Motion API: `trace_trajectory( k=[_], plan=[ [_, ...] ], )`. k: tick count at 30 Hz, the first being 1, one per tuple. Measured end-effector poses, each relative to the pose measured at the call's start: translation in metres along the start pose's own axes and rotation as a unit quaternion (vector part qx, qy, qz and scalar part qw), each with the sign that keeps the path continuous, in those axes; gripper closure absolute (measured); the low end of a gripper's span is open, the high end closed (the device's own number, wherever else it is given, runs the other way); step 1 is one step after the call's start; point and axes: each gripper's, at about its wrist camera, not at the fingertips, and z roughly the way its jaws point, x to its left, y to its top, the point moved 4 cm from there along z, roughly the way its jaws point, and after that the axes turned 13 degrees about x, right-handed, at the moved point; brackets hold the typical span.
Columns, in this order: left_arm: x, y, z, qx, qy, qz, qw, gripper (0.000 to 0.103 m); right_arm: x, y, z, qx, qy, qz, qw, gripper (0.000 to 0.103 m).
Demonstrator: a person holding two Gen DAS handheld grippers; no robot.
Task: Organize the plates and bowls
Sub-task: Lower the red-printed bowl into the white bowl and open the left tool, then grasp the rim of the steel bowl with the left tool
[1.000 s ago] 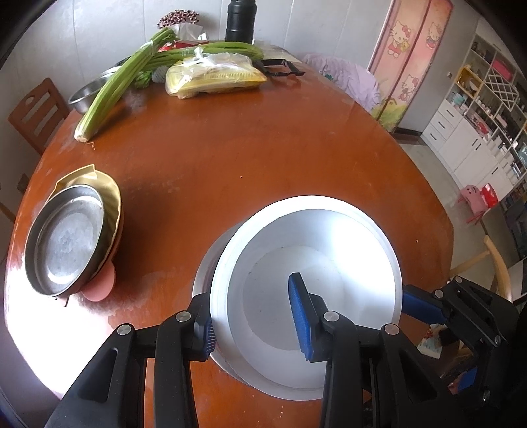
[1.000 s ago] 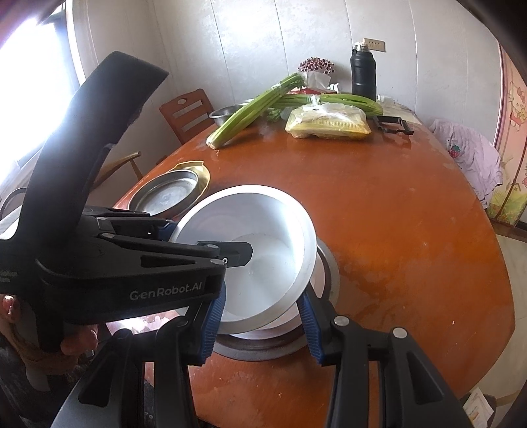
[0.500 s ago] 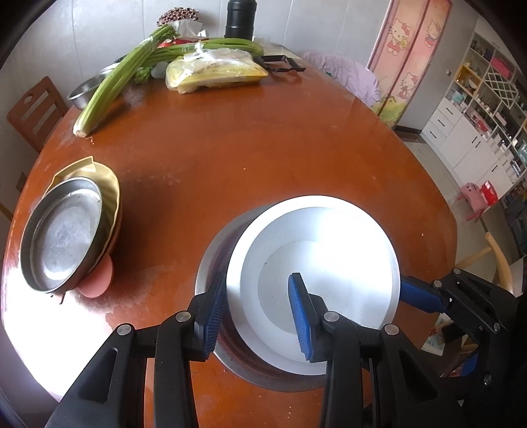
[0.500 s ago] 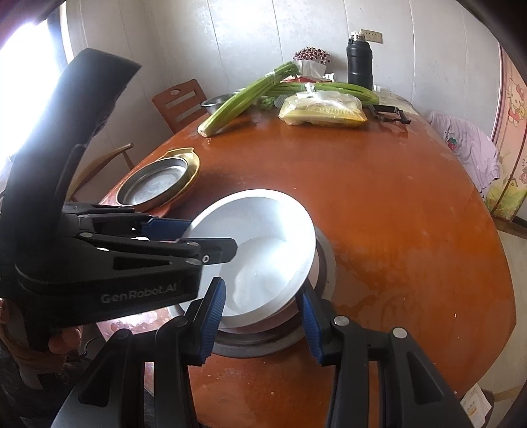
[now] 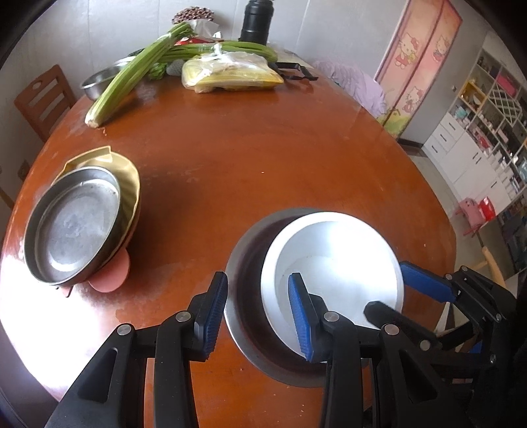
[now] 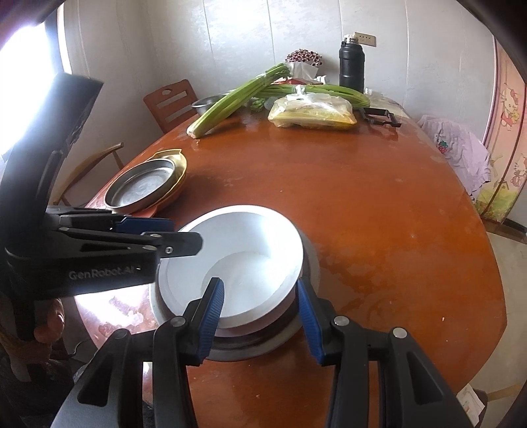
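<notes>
A white bowl sits tilted inside a wider steel basin at the near edge of the round wooden table. At the table's left edge a steel pan is nested in a yellow dish, with a pink plate beneath.

The left gripper points steeply down; its fingers straddle the near-left rims of basin and bowl, one pad outside the basin and one inside the bowl. Whether the pads press on the rims I cannot tell. The right gripper also angles down, its fingers spanning the bowl's near-right rim, one inside and one outside; clamping cannot be confirmed.

The right wrist view alone shows the hand carrying the left gripper. The left wrist view alone shows white shelving at the right. Both views show celery, a bagged package and a black flask at the far edge.
</notes>
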Motion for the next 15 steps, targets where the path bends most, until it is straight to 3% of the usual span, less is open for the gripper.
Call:
trace_trajectory(
  k=[15],
  plan=[
    [0.004, 0.002, 0.007, -0.009, -0.01, -0.003, 0.9999, 0.061, -0.022, 0.005, 0.003, -0.001, -0.002, 0.048, 0.999, 0.057]
  ],
)
